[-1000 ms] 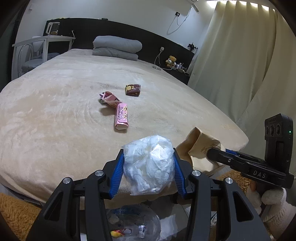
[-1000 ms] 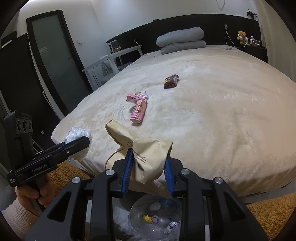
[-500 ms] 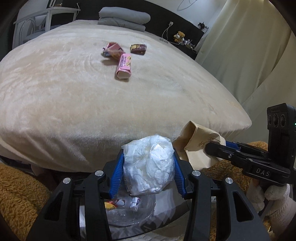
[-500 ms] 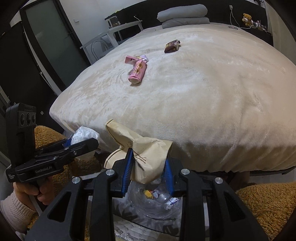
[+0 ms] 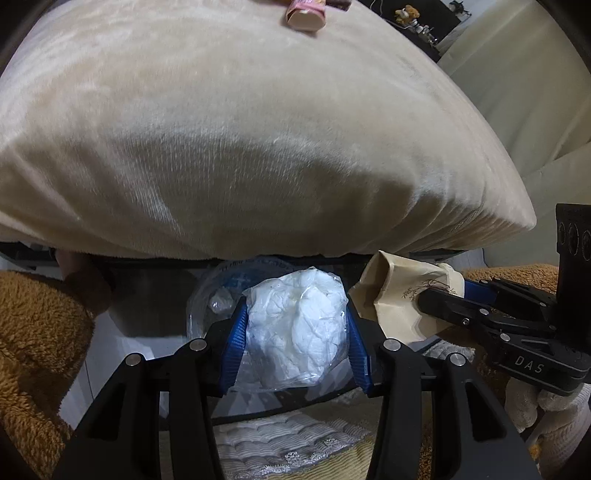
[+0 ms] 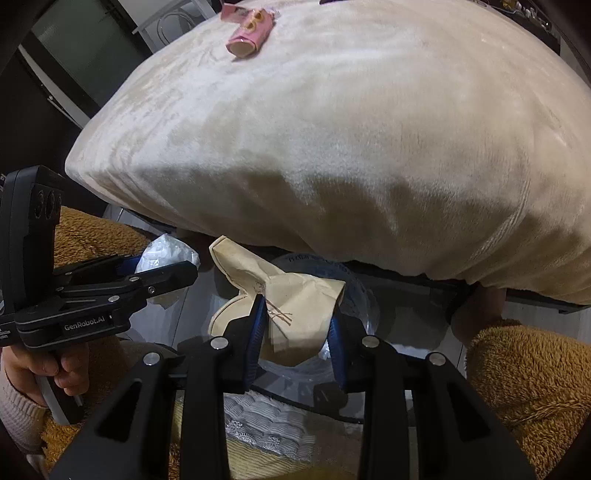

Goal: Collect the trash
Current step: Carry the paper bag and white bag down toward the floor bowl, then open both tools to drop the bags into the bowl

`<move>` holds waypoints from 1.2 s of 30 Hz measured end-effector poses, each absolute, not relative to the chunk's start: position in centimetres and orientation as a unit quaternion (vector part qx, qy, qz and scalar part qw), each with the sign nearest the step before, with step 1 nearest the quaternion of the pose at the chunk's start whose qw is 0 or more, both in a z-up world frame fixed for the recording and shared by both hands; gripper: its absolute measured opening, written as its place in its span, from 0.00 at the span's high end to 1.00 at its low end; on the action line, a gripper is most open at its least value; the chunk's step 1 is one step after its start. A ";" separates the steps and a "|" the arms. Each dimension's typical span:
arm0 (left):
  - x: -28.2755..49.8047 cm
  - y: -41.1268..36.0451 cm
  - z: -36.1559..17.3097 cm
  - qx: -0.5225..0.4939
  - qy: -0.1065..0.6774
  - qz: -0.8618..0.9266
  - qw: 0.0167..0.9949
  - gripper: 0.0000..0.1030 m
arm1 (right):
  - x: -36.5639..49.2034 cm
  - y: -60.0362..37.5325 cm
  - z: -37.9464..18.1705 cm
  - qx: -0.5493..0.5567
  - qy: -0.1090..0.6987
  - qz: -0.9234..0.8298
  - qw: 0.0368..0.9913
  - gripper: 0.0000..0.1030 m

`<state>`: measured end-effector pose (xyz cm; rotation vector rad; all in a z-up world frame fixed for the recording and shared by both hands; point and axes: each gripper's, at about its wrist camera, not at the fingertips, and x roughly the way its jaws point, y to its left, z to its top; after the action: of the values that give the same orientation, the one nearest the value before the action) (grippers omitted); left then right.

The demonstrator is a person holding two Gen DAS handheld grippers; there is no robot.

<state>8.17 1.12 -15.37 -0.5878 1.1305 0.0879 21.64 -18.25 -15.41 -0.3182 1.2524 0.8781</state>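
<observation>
My left gripper (image 5: 293, 345) is shut on a crumpled white plastic bag (image 5: 297, 328), held low by the foot of the bed over a clear-lined trash bin (image 5: 207, 295). My right gripper (image 6: 297, 334) is shut on a crumpled tan paper bag (image 6: 299, 310), also over the bin (image 6: 360, 295). Each gripper shows in the other's view: the right one (image 5: 424, 295) with the paper bag (image 5: 399, 288), the left one (image 6: 184, 269) with the white bag (image 6: 166, 253). A pink wrapper (image 6: 251, 35) still lies on the bed; it also shows in the left wrist view (image 5: 304, 14).
The beige blanket-covered bed (image 5: 240, 129) overhangs the bin. Brown fuzzy rug or fabric (image 5: 33, 332) lies on both sides (image 6: 517, 369). A quilted mat (image 6: 266, 417) lies on the floor in front. Curtains (image 5: 517, 92) hang at the right.
Both grippers have dropped from bed height to below the bed's edge, bringing the white bag and the paper bag down over the bin. Both grips are unchanged.
</observation>
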 end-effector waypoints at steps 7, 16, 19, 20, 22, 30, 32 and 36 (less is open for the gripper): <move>8.7 1.2 -18.7 -0.293 0.575 0.041 0.763 0.55 | 22.8 -17.4 -19.3 -0.146 0.627 0.360 0.675 0.68; 9.2 0.4 -22.1 -0.292 0.627 0.048 0.721 0.54 | 24.1 -17.1 -22.3 -0.143 0.678 0.320 0.646 0.68; 9.4 0.2 -22.8 -0.289 0.639 0.050 0.711 0.54 | 24.3 -16.9 -23.2 -0.145 0.689 0.309 0.639 0.68; 9.4 0.2 -23.0 -0.288 0.643 0.051 0.708 0.54 | 24.2 -16.8 -23.4 -0.149 0.690 0.306 0.639 0.67; 9.4 0.0 -23.3 -0.287 0.648 0.052 0.703 0.54 | 24.2 -16.7 -23.6 -0.152 0.691 0.304 0.638 0.67; 9.5 0.2 -23.7 -0.298 0.662 0.052 0.686 0.32 | 25.1 -17.5 -23.3 -0.111 0.692 0.287 0.653 0.50; 9.5 0.4 -23.7 -0.296 0.660 0.059 0.689 0.32 | 25.4 -17.6 -23.3 -0.108 0.693 0.286 0.653 0.50; 9.6 0.2 -23.1 -0.285 0.653 0.061 0.699 0.32 | 25.3 -17.4 -22.8 -0.107 0.691 0.289 0.654 0.51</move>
<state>9.62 0.16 -23.13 -0.6352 1.4557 0.1358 25.35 -17.43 -22.85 -0.2422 1.5680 0.6560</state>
